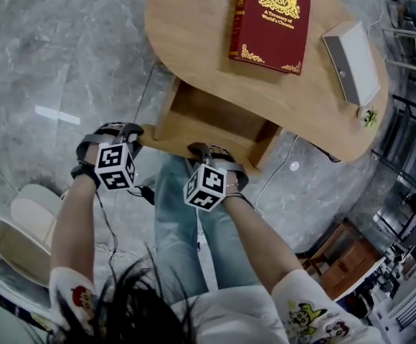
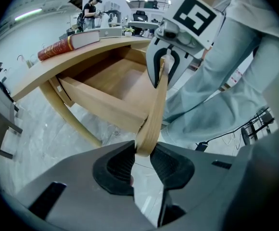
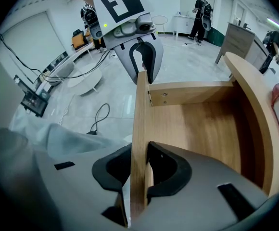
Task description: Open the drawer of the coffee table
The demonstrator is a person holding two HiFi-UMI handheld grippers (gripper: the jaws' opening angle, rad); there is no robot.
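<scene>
Pinching thin flat wood front of drawer [image 1: 208, 117], we clamp left gripper [image 2: 142, 150] on left end, right gripper [image 3: 138, 162] on right end. Boxy drawer sticks out near us under oval coffee table [image 1: 194, 34].

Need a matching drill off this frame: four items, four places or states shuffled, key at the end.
Items
1. red book
2. grey box
3. drawer
4. left gripper

Places or states
A. pulled out from under the coffee table, nothing visible inside
B. shut on the drawer front
C. lying flat on the table, cover up
D. near the table's end, at the right of the head view

Pairs: 1-C, 2-D, 3-A, 4-B
</scene>
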